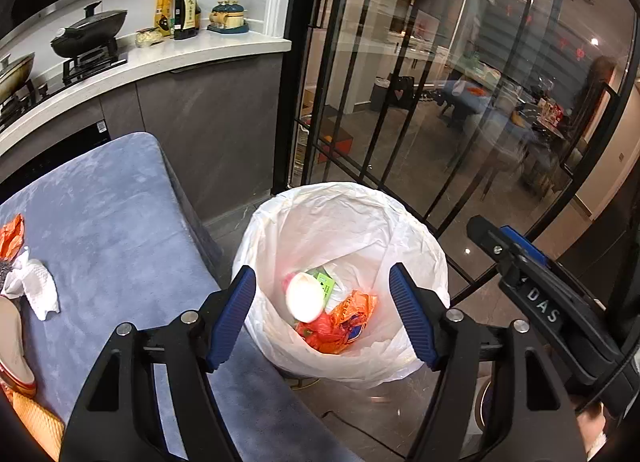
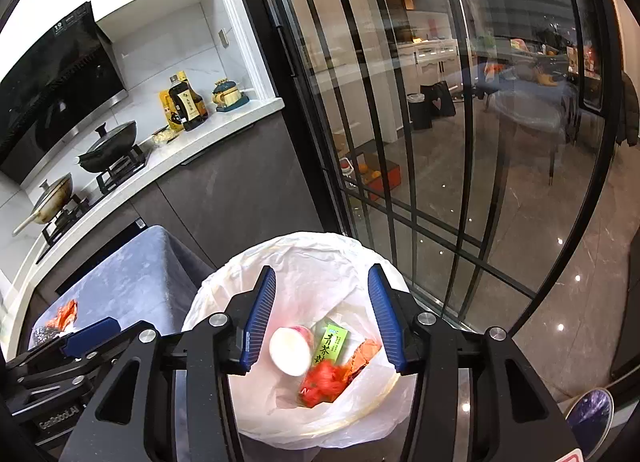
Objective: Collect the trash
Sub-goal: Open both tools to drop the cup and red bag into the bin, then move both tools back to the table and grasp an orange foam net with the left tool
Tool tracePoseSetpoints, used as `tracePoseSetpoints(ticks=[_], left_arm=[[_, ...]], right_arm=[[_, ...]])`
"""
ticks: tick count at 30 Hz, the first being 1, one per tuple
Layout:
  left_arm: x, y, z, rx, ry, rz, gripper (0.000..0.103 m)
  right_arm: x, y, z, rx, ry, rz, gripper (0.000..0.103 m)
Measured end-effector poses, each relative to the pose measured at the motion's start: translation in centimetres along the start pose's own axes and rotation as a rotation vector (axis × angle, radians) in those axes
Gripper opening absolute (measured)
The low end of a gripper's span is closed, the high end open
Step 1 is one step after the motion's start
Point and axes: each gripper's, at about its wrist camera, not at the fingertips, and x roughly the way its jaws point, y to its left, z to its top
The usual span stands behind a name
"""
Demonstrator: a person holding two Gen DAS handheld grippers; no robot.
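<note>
Left claw (image 1: pixel 323 316) spread, nothing between the pads, hanging over the bin (image 1: pixel 340 214). Right claw (image 2: pixel 322 320) also spread and empty, over the same bin. In the liner: white cup (image 2: pixel 290 350), green packet (image 2: pixel 331 346), orange wrapper (image 2: pixel 326 384). On the blue table (image 1: pixel 120 222) beside the bin: orange wrapper scrap (image 1: pixel 10 238) and crumpled tissue (image 1: pixel 38 288).

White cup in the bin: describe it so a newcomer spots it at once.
Find the trash bin lined with a white bag, on the floor between the blue-covered table and the glass door. Inside it lies the white cup on its side, beside a green packet and orange wrappers; it is the only round, plain white item.
</note>
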Motion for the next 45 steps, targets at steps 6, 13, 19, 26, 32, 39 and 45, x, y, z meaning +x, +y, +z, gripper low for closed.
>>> tracePoseSetpoints(ticks=[6,13,19,26,32,39,45], left_arm=[[-1.0,0.8,0.1,-0.017,-0.018,0.007,0.066],[-3.0,2.5,-0.1,-0.041,-0.056,0.038,0.071],[-5.1,5.2,-0.4,-0.092,-0.076,0.066,0.072],[-8.7,9.6,-1.6,-0.159,-0.105,0.133,0.08],[-11.9,14.0,-3.7,-0.204,-0.106,0.186,0.082],[-15.6,18.6,-7.6,-0.232,-0.106,0.254,0.087],[-18.2,23.0,-12.2,-0.268,-0.083,0.309,0.09]], right_arm=[[-1.0,1.3,0.2,-0.026,-0.021,0.015,0.049],[-2.2,2.9,0.4,-0.039,-0.04,0.046,0.053],[-3.4,5.5,0.1,-0.073,-0.05,0.087,0.056],[-4.5,9.4,-1.1,-0.115,-0.043,0.155,0.058],[-5.2,13.3,-2.8,-0.171,-0.014,0.211,0.058],[-6.1,17.5,-4.8,-0.216,0.027,0.278,0.061],[-6.9,21.7,-7.0,-0.268,0.06,0.331,0.064]])
